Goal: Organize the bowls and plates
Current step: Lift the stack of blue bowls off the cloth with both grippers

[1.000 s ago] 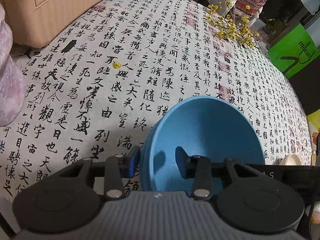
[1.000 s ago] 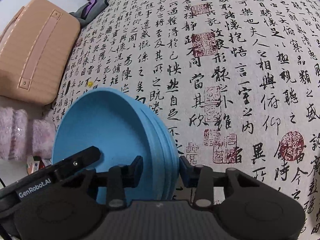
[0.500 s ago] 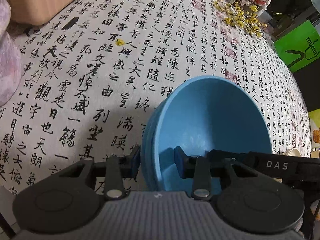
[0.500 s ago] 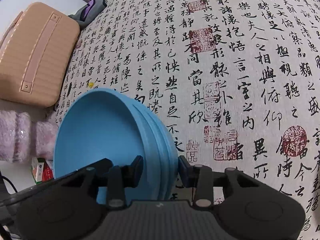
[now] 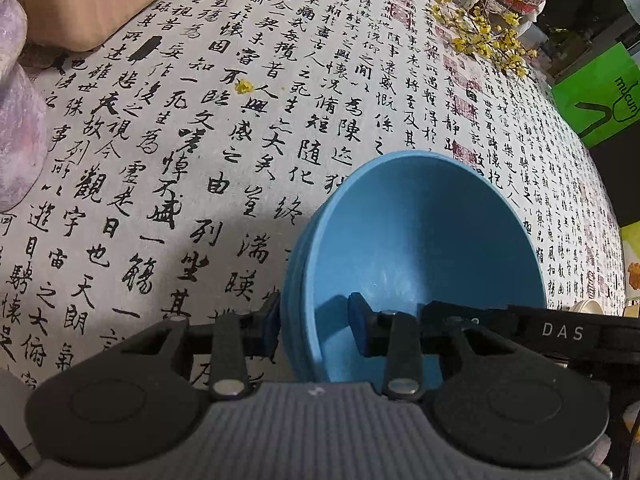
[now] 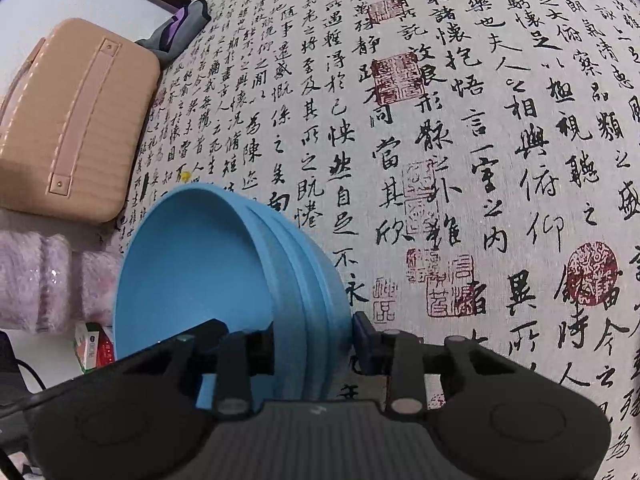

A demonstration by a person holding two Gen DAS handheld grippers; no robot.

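"DAS" reads on the right tongs [image 5: 560,332]; both tongs (left tongs [image 5: 314,328] too) clamp the blue bowls [image 5: 420,240], the right having just closed further; the stack now sits higher in view.

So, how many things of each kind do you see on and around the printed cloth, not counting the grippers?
Blue bowls, nested: 3, by the rims that show
Suitcase: 1
Yellow flower branch: 1
Green bag: 1
Total: 6
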